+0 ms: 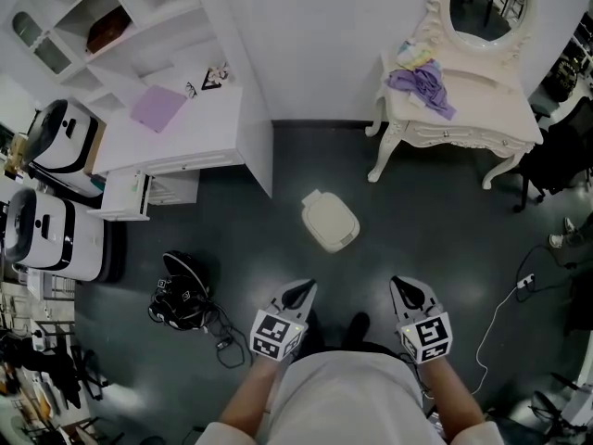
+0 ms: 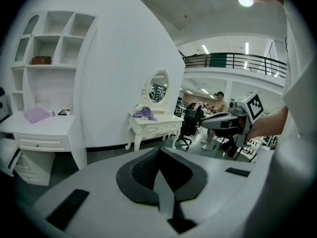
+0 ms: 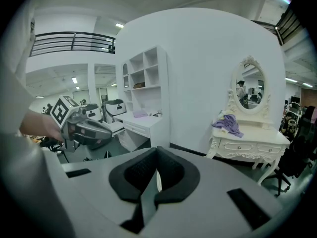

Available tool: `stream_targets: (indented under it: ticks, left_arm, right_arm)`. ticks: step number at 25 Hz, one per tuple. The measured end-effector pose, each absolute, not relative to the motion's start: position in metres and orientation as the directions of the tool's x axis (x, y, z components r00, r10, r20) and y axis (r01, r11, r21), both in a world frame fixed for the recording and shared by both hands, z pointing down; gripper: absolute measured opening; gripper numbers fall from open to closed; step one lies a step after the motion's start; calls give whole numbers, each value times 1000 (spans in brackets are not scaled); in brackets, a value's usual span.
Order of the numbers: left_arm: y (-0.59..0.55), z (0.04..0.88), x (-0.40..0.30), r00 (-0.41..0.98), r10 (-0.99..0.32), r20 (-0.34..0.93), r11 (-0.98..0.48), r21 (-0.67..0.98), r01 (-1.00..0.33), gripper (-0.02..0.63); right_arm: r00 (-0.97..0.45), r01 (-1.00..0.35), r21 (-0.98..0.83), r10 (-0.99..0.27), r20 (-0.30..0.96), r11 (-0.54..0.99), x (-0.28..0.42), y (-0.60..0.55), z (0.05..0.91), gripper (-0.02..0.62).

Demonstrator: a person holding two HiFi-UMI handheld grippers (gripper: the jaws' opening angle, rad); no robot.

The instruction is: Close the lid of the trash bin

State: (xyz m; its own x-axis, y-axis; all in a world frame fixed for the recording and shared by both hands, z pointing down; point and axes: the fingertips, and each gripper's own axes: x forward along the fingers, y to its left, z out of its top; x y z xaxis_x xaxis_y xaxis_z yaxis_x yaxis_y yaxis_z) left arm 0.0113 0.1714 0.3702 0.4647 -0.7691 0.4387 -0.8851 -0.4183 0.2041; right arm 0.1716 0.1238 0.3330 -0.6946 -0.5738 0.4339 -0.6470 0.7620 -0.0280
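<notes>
A small cream trash bin (image 1: pixel 330 222) stands on the dark floor with its lid lying flat on top, some way ahead of both grippers. My left gripper (image 1: pixel 302 293) is low in the head view, jaws together and holding nothing; its own view shows the dark pads meeting (image 2: pixel 158 158). My right gripper (image 1: pixel 407 291) hangs level with it to the right, also shut and empty (image 3: pixel 156 160). Each gripper shows in the other's view: the right gripper (image 2: pixel 224 121) and the left gripper (image 3: pixel 87 131). Neither gripper view shows the bin.
A white desk with shelves (image 1: pixel 185 137) stands at the left, and a cream vanity table (image 1: pixel 463 109) with a mirror and purple cloth at the back right. A black bag with cables (image 1: pixel 182 300) lies on the floor to the left, a white cable (image 1: pixel 496 327) to the right.
</notes>
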Motion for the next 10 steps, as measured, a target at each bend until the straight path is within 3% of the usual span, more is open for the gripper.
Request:
stream_targets:
  ticks: [10]
  left_arm:
    - [162,370,4,460,-775,433,-417,196,-887,14]
  right_arm:
    - [-703,-637,-23,-569,428,770,162,115,334,11]
